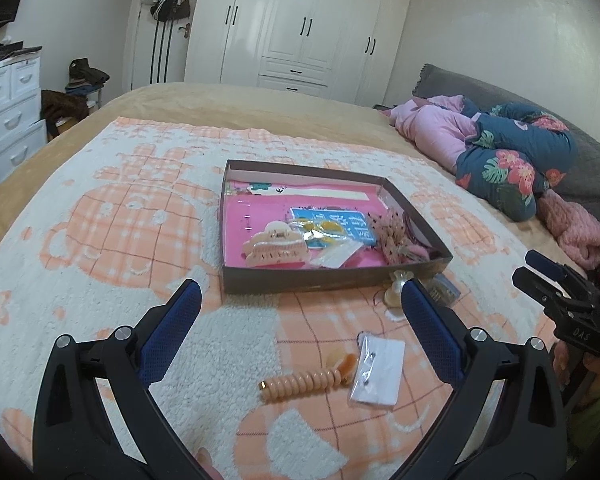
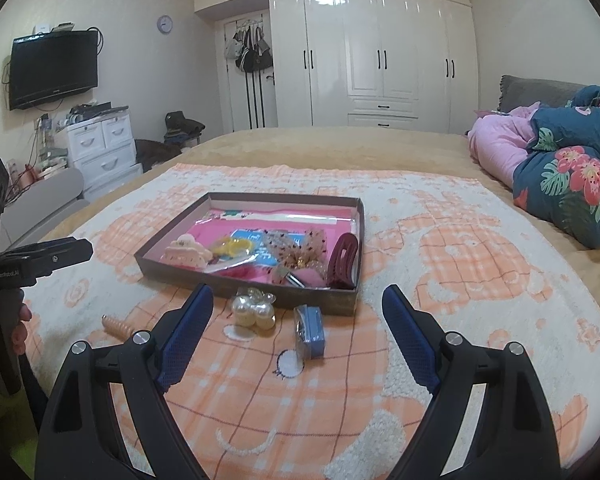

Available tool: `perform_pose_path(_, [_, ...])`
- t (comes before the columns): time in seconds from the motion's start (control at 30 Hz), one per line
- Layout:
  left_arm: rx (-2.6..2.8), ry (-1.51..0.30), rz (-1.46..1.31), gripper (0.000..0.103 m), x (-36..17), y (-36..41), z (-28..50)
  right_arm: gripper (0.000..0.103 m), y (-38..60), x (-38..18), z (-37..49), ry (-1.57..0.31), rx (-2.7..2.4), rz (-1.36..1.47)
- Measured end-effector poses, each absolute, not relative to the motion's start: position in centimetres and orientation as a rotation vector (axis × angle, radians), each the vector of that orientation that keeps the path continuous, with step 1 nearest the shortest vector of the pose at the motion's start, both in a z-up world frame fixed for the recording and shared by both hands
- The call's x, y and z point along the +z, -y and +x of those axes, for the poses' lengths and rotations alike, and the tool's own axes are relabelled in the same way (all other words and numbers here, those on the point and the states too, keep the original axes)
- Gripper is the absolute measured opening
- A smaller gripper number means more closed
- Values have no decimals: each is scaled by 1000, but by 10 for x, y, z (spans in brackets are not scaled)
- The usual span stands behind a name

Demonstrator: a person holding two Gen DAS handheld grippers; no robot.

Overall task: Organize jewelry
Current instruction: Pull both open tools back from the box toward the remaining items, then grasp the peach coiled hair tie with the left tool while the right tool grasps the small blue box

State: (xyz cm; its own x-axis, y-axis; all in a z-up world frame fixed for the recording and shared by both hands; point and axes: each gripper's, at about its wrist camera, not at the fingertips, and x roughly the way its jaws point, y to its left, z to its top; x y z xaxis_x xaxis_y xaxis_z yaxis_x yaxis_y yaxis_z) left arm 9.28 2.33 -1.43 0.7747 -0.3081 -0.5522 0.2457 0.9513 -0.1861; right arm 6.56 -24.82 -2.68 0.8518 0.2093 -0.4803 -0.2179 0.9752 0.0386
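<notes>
The bed [image 2: 340, 140] was covered by a tan spread, and over that lay a white and peach checked blanket [image 2: 440, 248]. On the blanket sat a shallow brown box [image 2: 244, 292]. Just in front of the box lay a pearl hair clip [image 2: 254, 312] and, beside it, a small blue packet [image 2: 311, 332]. Nearer the left side lay a peach spiral hair tie [image 1: 300, 384], touching a clear packet with a white card [image 1: 376, 372]. Toward the head of the bed, a pink and floral blue quilt [image 1: 500, 152] was bundled up on the spread.
</notes>
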Motion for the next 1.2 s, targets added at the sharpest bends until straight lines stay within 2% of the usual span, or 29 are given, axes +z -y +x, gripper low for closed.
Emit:
perform_pose_path(0.47, [-324, -626, -18, 92, -28, -20, 76, 84, 234, -39, 57, -512, 243, -62])
perform_pose_path(1.2, [-330, -813, -50, 92, -83, -9, 88, 84, 234, -60, 69, -579, 225, -64])
